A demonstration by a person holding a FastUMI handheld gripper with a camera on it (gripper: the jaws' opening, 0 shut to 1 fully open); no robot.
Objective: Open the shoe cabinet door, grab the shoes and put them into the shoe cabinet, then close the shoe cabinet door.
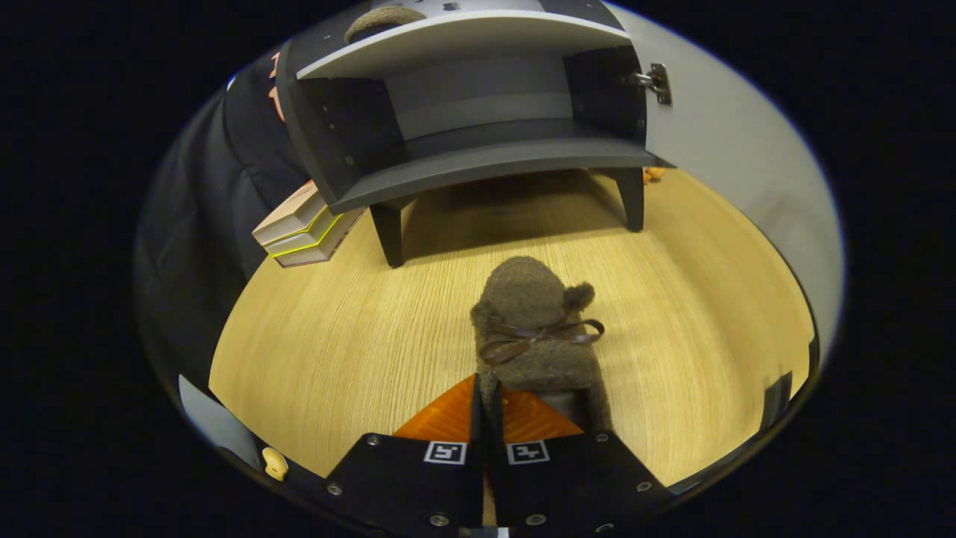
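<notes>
Nearest to us, the gripper (pixel 487 407) has its jaws drawn almost together, with only a thin slit between them. The heel edge of a brown fuzzy shoe (pixel 536 329) sits in that slit, so we read the jaws as pinched on the shoe's rim. The shoe extends forward from the jaws with its toe pointing toward the cabinet. A dark ribbon bow (pixel 534 336) lies across its upper, and a small round ear-like tuft stands at its right side.

The shoe rests over a light wood-grain desk (pixel 336 344). The desk surface runs from the jaws up to the cabinet legs. A small pale yellow object (pixel 274 463) lies at the near left edge of the desk; we cannot tell what it is.

Beyond the shoe stands the shoe cabinet (pixel 478 161), dark grey, raised on short tapered legs. Its door (pixel 717 149) is swung open to the right, and a metal hinge (pixel 657 82) shows at the door's inner edge. The lower compartment is open to us and holds nothing that we can see. A second brown fuzzy shoe (pixel 382 21) lies on top of the cabinet.

A stack of books (pixel 306 228) lies just left of the cabinet's front left leg. Dark cloth (pixel 202 209) forms the wall behind the books and the cabinet.
</notes>
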